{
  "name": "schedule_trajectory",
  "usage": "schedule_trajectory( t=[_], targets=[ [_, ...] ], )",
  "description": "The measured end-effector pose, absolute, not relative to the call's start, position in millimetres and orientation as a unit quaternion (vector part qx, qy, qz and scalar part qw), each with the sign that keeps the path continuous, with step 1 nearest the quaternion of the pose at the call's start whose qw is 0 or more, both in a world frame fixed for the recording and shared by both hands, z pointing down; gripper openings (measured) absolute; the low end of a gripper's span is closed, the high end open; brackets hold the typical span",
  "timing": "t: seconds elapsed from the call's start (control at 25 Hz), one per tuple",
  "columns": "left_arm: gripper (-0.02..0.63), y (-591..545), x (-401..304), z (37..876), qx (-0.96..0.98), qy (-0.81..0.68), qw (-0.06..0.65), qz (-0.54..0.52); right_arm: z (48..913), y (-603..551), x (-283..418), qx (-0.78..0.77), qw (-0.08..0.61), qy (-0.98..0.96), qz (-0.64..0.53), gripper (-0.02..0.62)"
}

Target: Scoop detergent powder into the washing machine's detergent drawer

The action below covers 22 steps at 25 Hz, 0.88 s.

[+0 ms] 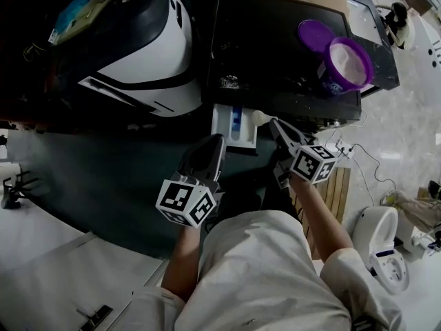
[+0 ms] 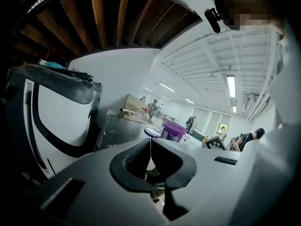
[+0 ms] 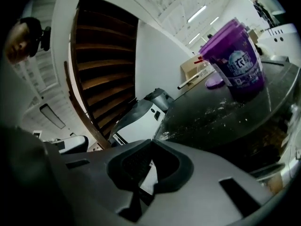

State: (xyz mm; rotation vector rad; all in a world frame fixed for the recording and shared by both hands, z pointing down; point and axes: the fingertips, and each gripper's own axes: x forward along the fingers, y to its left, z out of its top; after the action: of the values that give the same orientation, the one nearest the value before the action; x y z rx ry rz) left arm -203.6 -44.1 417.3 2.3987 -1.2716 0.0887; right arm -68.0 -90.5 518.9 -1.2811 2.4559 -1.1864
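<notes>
Holding both grippers at the open drawer, fingers closed on nothing.

Nearest the person, the left gripper [image 1: 217, 142] sits just below and left of the drawer [image 1: 234, 125], its fingers [image 2: 134, 160] pressed tip to tip with nothing between them. The right gripper [image 1: 275, 125] is just right of the drawer, its fingers [image 3: 131, 166] likewise pressed together and empty. The drawer is white with a blue part inside and is pulled out from the front edge of the dark machine top [image 1: 269, 54], a surface dotted with white specks. Beyond the drawer and to its right, the purple tub [image 1: 348, 64] stands open on that surface, pale contents showing, with its lid [image 1: 315, 34] lying just beside it, farther back. Left of the drawer stands a white-and-black appliance [image 1: 148, 54].
</notes>
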Motion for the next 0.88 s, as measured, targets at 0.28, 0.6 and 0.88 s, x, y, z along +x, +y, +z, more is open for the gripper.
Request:
schedule_trajectory(
  t=[0.28, 0.6, 0.88],
  targets=[
    [0.020, -35.8, -214.7, 421.2, 0.858, -0.466, 0.214, 0.032, 530.5, -90.3, -86.0, -0.431, -0.005, 0.845, -0.316, 0.009],
    [0.020, -30.3, -230.1, 423.6, 0.852, -0.476, 0.215, 0.031, 538.1, -85.0, -105.0, -0.440, -0.101, 0.874, -0.179, 0.009],
    [0.020, -26.4, -235.5, 425.9, 0.850, -0.478, 0.219, 0.030, 544.8, -80.9, -117.2, -0.435, -0.153, 0.881, -0.111, 0.009]
  ],
)
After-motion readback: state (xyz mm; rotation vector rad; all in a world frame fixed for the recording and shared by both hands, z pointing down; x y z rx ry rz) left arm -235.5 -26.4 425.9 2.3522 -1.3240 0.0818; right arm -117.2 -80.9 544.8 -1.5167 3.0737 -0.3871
